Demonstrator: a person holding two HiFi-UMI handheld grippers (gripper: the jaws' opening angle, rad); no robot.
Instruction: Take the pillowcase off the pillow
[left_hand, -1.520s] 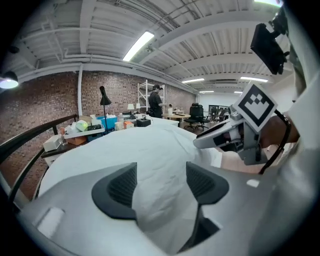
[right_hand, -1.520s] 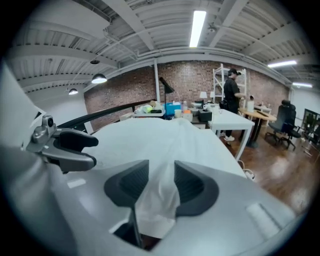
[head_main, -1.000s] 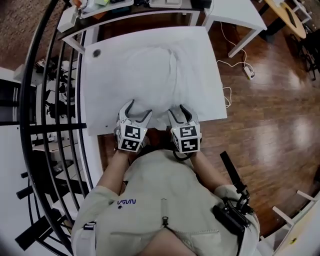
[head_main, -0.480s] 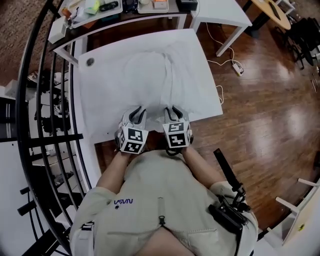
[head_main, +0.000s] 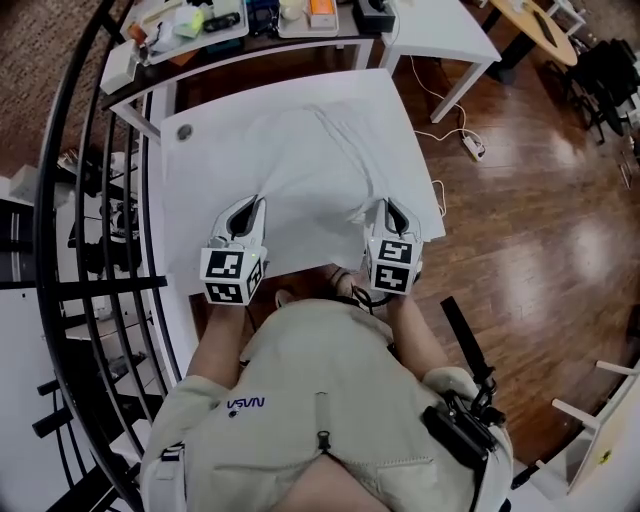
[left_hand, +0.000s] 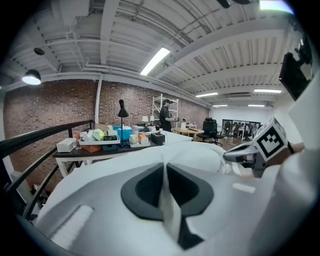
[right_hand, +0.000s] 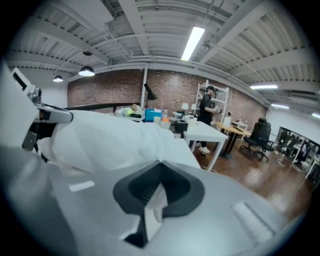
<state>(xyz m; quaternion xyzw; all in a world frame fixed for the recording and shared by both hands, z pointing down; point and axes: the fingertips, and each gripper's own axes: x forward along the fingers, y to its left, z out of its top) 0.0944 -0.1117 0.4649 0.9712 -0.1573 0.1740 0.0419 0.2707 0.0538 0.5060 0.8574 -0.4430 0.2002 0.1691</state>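
A pillow in a white pillowcase (head_main: 310, 165) lies on the white table (head_main: 185, 225). My left gripper (head_main: 252, 205) is at the pillowcase's near left edge; its jaws are closing, with a fold of white cloth (left_hand: 167, 200) pinched between them. Over at the near right edge, my right gripper (head_main: 392, 208) is shut on another fold of the case (right_hand: 152, 202). The cloth is stretched wide between the two. In the left gripper view the pillowcase (left_hand: 200, 157) bulges ahead, with the right gripper (left_hand: 250, 155) beyond it. The pillow itself is hidden inside.
A dark desk (head_main: 250, 40) with trays and small items stands behind the table, with a white side table (head_main: 440, 25) beside it. A black railing (head_main: 70, 200) curves along the left. A power strip (head_main: 470, 146) lies on the wood floor. A small dark disc (head_main: 183, 131) sits on the table.
Both grippers have gone from open to shut on the pillowcase's near edge and moved apart, left one leftward, right one rightward, spreading the cloth.
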